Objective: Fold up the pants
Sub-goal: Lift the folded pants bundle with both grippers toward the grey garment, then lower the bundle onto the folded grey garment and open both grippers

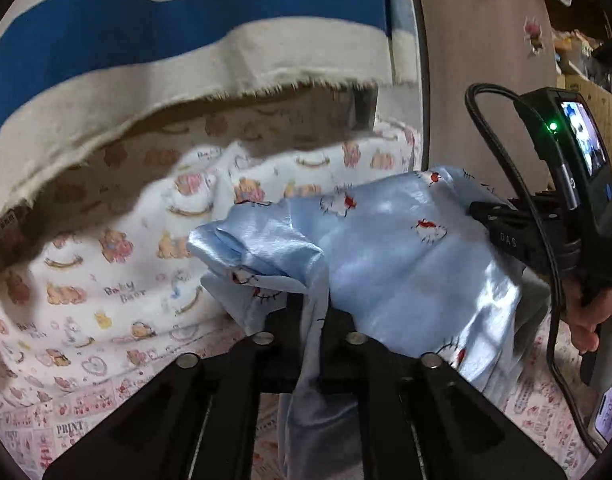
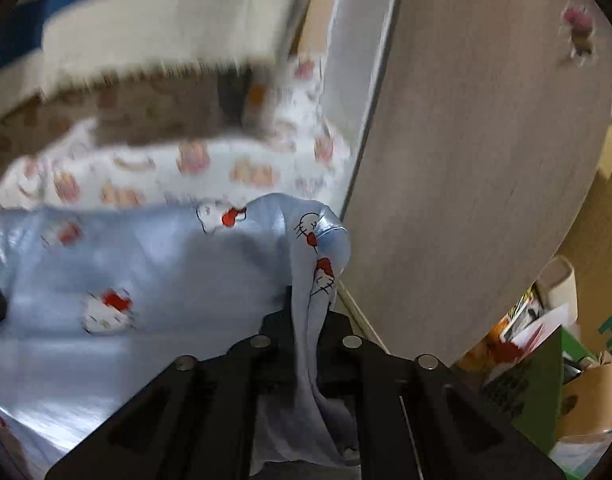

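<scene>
Where its two black fingers (image 1: 337, 322) pinch together, the left gripper (image 1: 309, 316) clamps a bunched fold of the pale blue satin pants (image 1: 401, 256), cat-face print. Right gripper (image 2: 310, 310): fingers likewise closed on a gathered edge of the same garment. Pants: lifted and stretched between both grippers, over a bear-print sheet (image 1: 106, 280). Behind: a cream-and-blue striped cloth (image 1: 186, 40) and a wood-grain panel (image 2: 485, 140). Cardboard boxes (image 2: 589, 396) at right, blurred.
</scene>
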A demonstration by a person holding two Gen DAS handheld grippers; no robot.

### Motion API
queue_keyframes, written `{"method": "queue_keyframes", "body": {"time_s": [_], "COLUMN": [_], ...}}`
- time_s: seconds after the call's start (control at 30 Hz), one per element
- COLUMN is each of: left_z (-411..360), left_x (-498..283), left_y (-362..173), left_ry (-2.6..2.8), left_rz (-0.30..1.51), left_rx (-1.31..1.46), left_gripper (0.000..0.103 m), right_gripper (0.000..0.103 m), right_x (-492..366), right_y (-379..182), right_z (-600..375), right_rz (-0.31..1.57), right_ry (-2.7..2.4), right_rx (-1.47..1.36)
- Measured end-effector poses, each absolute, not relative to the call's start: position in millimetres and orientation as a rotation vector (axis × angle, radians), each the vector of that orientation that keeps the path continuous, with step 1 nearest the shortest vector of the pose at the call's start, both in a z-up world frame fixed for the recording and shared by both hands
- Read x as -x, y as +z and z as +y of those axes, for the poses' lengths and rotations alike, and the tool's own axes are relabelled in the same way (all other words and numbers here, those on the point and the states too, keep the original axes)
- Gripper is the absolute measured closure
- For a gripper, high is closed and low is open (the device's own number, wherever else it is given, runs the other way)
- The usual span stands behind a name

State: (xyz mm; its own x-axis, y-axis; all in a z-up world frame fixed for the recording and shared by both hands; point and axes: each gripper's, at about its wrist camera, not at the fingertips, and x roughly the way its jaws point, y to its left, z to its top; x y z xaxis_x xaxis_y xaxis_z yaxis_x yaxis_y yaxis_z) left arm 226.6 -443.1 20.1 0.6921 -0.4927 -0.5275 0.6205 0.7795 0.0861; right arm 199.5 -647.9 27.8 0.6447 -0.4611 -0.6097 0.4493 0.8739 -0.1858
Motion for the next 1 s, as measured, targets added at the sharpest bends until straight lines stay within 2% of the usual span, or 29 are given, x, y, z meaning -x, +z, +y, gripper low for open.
{"method": "queue_keyframes", "body": {"time_s": [0.1, 0.13, 0.17, 0.2, 0.27, 0.33, 0.4, 0.57, 0.63, 0.7, 0.77, 1.0], "left_z": [-447, -443, -444, -441, -429, -415, -402, -366, -353, -340, -327, -278], "left_x": [-231, -229, -224, -223, -223, -222, -220, -212, -205, -196, -187, -151], "left_y": [22, 23, 25, 28, 32, 38, 45, 63, 72, 80, 88, 100], "left_ry": [-0.629, -0.619, -0.607, -0.598, -0.596, -0.583, -0.569, -0.521, -0.5, -0.477, -0.467, -0.473], "left_rz": [0.503, 0.489, 0.47, 0.455, 0.447, 0.429, 0.411, 0.354, 0.312, 0.265, 0.233, 0.172], "left_rx": [-0.27, -0.277, -0.283, -0.282, -0.264, -0.226, -0.191, -0.112, -0.107, -0.114, -0.106, -0.067], "left_gripper": [0.086, 0.08, 0.075, 0.069, 0.034, 0.025, 0.023, 0.001, 0.001, 0.001, 0.001, 0.001], "right_gripper": [0.094, 0.089, 0.078, 0.072, 0.037, 0.024, 0.023, 0.017, 0.016, 0.011, 0.0, 0.0], "right_x": [-201, -200, -199, -198, -190, -178, -165, -142, -130, -118, -108, -60], "right_y": [19, 18, 17, 17, 23, 32, 41, 62, 74, 84, 92, 119], "right_z": [-652, -650, -653, -655, -658, -661, -667, -659, -644, -631, -619, -570], "right_rz": [0.733, 0.733, 0.733, 0.73, 0.685, 0.626, 0.585, 0.504, 0.452, 0.399, 0.345, 0.18], "right_ry": [-0.517, -0.512, -0.515, -0.528, -0.566, -0.562, -0.526, -0.432, -0.403, -0.381, -0.372, -0.298], "right_rx": [0.002, 0.011, 0.024, 0.04, 0.063, 0.03, -0.04, -0.108, -0.089, -0.085, -0.095, -0.131]}}
